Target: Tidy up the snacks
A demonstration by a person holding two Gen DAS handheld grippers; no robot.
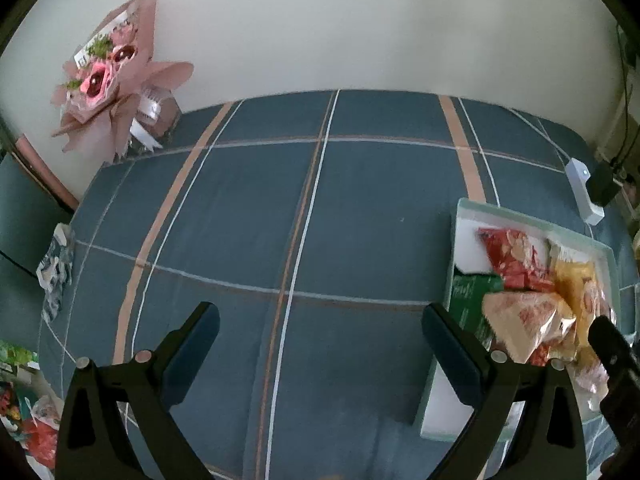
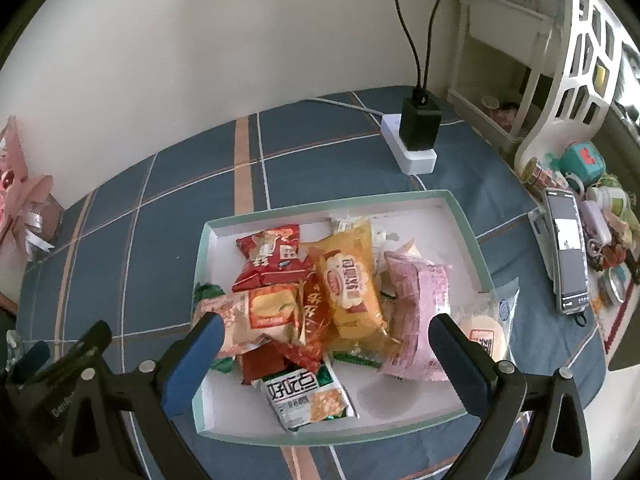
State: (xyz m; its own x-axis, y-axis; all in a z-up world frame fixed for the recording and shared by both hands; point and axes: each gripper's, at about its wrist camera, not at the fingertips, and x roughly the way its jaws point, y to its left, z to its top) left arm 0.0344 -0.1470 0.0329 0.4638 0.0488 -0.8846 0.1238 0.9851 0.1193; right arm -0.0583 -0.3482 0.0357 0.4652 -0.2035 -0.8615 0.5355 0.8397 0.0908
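Observation:
A shallow white box with a pale green rim [image 2: 466,216] lies on the blue checked tablecloth and holds several snack packets. Among them are a red packet [image 2: 272,258], a yellow packet [image 2: 352,284], a pink packet [image 2: 420,300] and a white-and-green packet [image 2: 308,394]. One round snack in clear wrap [image 2: 488,332] hangs over the box's right rim. My right gripper [image 2: 326,334] is open and empty, just above the pile. My left gripper [image 1: 320,328] is open and empty over bare cloth, left of the box [image 1: 464,216].
A white power strip with a black charger [image 2: 418,132] lies behind the box. A phone [image 2: 568,256] and small clutter sit at the right. A pink bouquet [image 1: 116,76] stands at the far left by the wall. More packets [image 1: 24,412] lie off the left edge.

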